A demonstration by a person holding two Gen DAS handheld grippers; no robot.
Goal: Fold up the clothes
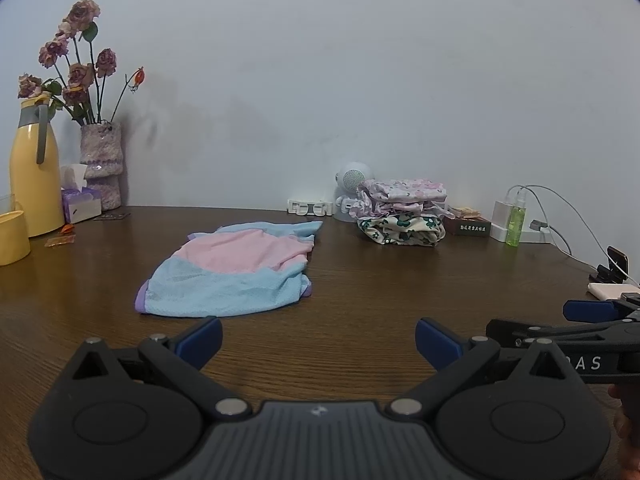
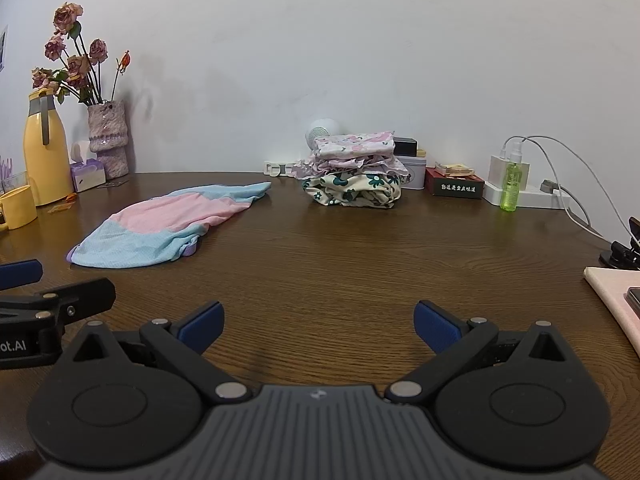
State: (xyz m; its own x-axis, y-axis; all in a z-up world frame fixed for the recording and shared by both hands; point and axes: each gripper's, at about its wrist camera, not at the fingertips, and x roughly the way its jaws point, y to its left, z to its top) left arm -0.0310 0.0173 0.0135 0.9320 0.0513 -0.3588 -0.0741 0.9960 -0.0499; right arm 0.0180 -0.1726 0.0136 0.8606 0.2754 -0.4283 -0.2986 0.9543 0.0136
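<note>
A pink and light-blue garment (image 1: pixel 232 270) with purple trim lies flat on the brown wooden table (image 1: pixel 360 300), just beyond my left gripper (image 1: pixel 318 342), which is open and empty. In the right wrist view the garment (image 2: pixel 168 226) lies to the far left of my right gripper (image 2: pixel 318 324), also open and empty. A stack of folded floral clothes (image 1: pixel 400 212) sits at the back by the wall; it also shows in the right wrist view (image 2: pixel 354 172). Each gripper shows at the edge of the other's view.
At back left stand a yellow jug (image 1: pixel 34 176), a vase of dried roses (image 1: pixel 100 160), a tissue box (image 1: pixel 80 202) and a yellow cup (image 1: pixel 12 236). At back right are a green spray bottle (image 2: pixel 512 184), chargers with cables (image 2: pixel 520 168), a dark box (image 2: pixel 456 186) and a phone stand (image 2: pixel 628 252).
</note>
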